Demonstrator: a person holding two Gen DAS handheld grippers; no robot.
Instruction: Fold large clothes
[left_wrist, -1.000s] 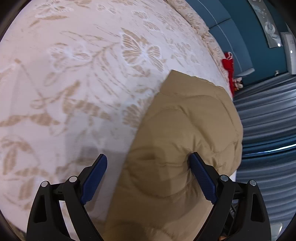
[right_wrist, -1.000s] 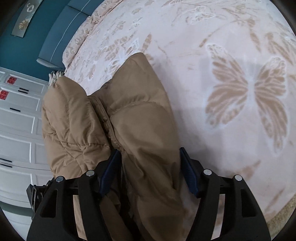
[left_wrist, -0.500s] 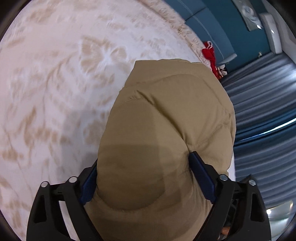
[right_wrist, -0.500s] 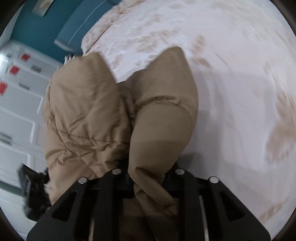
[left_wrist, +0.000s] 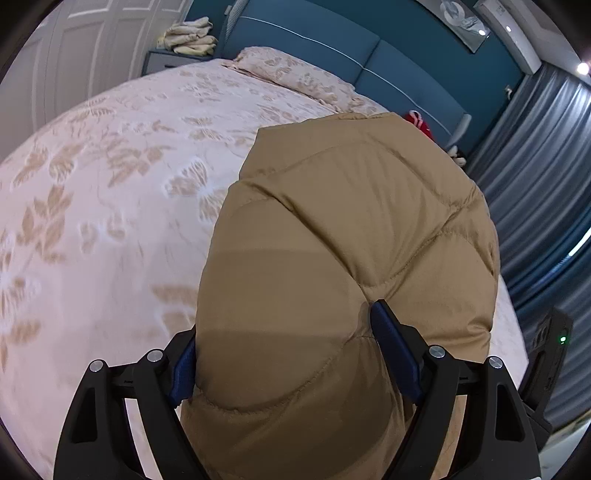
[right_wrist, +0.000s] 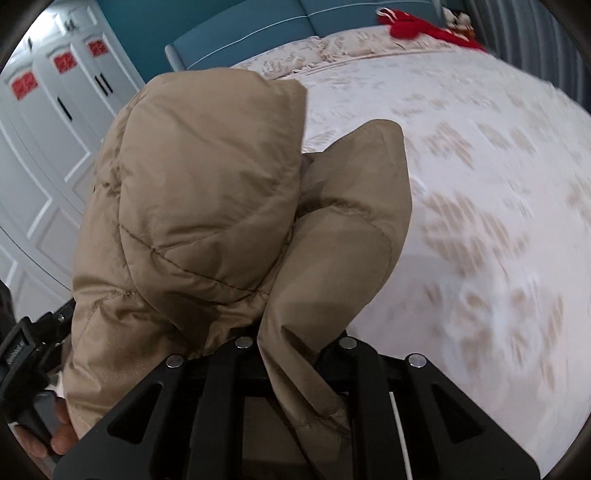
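A tan puffer jacket (left_wrist: 343, 243) bulges up between the fingers of my left gripper (left_wrist: 284, 354), whose blue pads press into it on both sides. The jacket is lifted above the bed (left_wrist: 110, 206). In the right wrist view the same jacket (right_wrist: 207, 206) hangs in thick folds, and my right gripper (right_wrist: 295, 343) is shut on a fold of it; its pads are hidden by the cloth. The left gripper's handle (right_wrist: 26, 354) shows at the lower left of that view, behind the jacket.
The bed has a white cover with beige butterflies and leaves (right_wrist: 480, 221). A blue headboard (left_wrist: 332, 48) stands at the back, with a red item (right_wrist: 421, 26) near it. White wardrobe doors (right_wrist: 48, 110) and grey curtains (left_wrist: 535, 177) flank the bed. Folded cloths (left_wrist: 188, 33) lie on a nightstand.
Both grippers closed on the jacket and lifted it off the bed. The views now tilt up toward the headboard, and the jacket fills more of each view.
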